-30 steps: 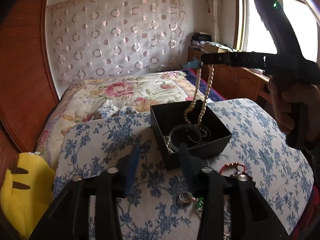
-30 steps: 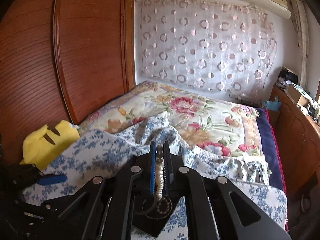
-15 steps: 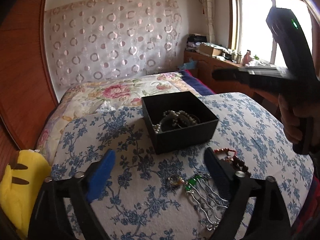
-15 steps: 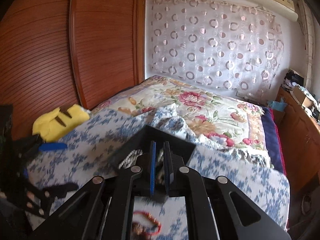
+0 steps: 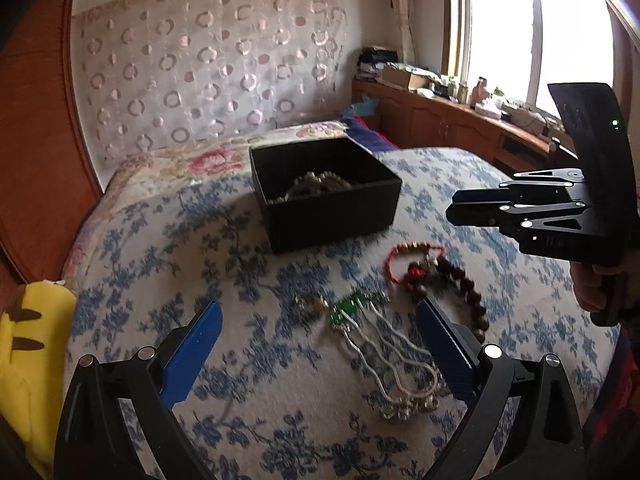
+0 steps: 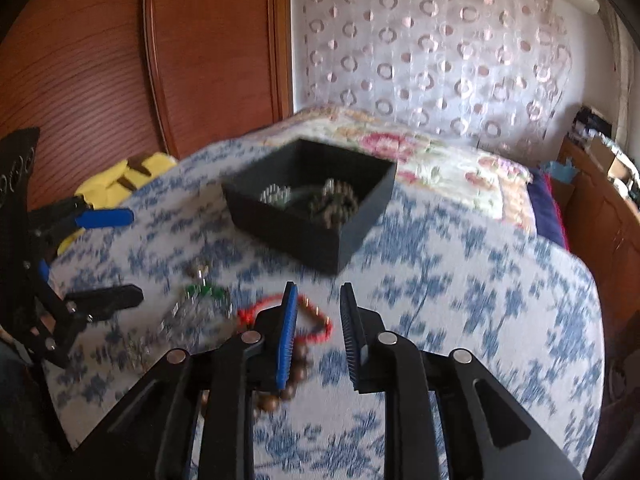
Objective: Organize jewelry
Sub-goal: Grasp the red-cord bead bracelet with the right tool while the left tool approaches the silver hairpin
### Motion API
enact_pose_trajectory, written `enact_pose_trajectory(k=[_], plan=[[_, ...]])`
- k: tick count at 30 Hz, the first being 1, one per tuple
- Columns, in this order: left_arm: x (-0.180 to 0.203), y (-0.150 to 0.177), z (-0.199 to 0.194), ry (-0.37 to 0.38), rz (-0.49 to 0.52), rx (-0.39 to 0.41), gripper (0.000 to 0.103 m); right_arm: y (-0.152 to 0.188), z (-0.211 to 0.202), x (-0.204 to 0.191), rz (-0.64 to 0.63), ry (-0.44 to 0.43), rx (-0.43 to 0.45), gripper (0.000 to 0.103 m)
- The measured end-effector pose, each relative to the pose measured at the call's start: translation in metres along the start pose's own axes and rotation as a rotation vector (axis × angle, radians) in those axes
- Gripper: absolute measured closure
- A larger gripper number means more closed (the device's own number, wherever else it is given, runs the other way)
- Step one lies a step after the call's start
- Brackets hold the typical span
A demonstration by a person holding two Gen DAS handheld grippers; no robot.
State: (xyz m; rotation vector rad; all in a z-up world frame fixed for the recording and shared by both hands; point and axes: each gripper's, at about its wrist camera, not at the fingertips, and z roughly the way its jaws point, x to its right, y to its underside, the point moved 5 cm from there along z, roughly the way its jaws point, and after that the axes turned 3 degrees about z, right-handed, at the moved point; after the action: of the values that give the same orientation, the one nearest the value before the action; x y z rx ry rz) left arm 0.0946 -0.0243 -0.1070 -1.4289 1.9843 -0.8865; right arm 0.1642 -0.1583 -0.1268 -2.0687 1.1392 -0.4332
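The left gripper (image 5: pixel 316 344) hangs spread wide over the silver chain (image 5: pixel 394 364), which lies on the cloth (image 5: pixel 248 364) near its front edge, well short of the box (image 5: pixel 324 196). The chain's long axis runs from the green stones (image 5: pixel 346 310) back toward the gripper, roughly in line with the fingers, and it sits off-centre, close to the right finger, so the left gripper is the nearer one to it. The right gripper (image 6: pixel 318 332) is parted a little with nothing between the pads; the red bracelet (image 6: pixel 308 320) and brown beads (image 6: pixel 284 392) lie just behind its left finger, toward the cloth's front.

A second ago the right gripper pinched a pearl string above the box; that string now lies inside the box, and its jaws have just been opening. The left jaws have also just been opening, from half spread to full, with only cloth and chain below them.
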Motion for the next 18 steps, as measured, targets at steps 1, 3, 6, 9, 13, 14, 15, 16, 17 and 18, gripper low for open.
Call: enact_pose_trajectory(k=[1,3,6,9,13,14,15,16,17,18], plan=[[0.001,0.003,0.001,-0.001,-0.003,-0.004,0.009,0.003,0.003,0.001,0.008,-0.005,-0.010,0.079],[0.003,0.008,0.002,0.009,-0.012,-0.018,0.009,0.010,0.009,0.005,0.038,-0.018,-0.029,0.079],[0.007,0.015,0.005,0.020,-0.016,-0.037,0.009,0.014,0.014,0.006,0.059,-0.029,-0.039,0.079],[0.010,0.019,0.006,0.028,-0.018,-0.051,0.009,0.013,0.021,0.007,0.090,-0.040,-0.052,0.079],[0.014,0.022,0.008,0.035,-0.020,-0.063,0.009,0.011,0.033,0.013,0.133,-0.034,-0.081,0.079],[0.015,0.023,0.008,0.038,-0.021,-0.066,0.009,0.010,0.036,0.013,0.139,-0.037,-0.090,0.079],[0.015,0.022,0.008,0.040,-0.022,-0.067,0.009,0.010,0.040,0.014,0.145,-0.040,-0.104,0.079],[0.016,0.022,0.008,0.041,-0.022,-0.067,0.009,0.010,0.042,0.015,0.149,-0.039,-0.117,0.079],[0.017,0.022,0.007,0.042,-0.022,-0.067,0.009,0.011,0.045,0.016,0.152,-0.043,-0.129,0.079],[0.017,0.022,0.007,0.043,-0.022,-0.068,0.009,0.011,0.047,0.016,0.153,-0.047,-0.140,0.079]])
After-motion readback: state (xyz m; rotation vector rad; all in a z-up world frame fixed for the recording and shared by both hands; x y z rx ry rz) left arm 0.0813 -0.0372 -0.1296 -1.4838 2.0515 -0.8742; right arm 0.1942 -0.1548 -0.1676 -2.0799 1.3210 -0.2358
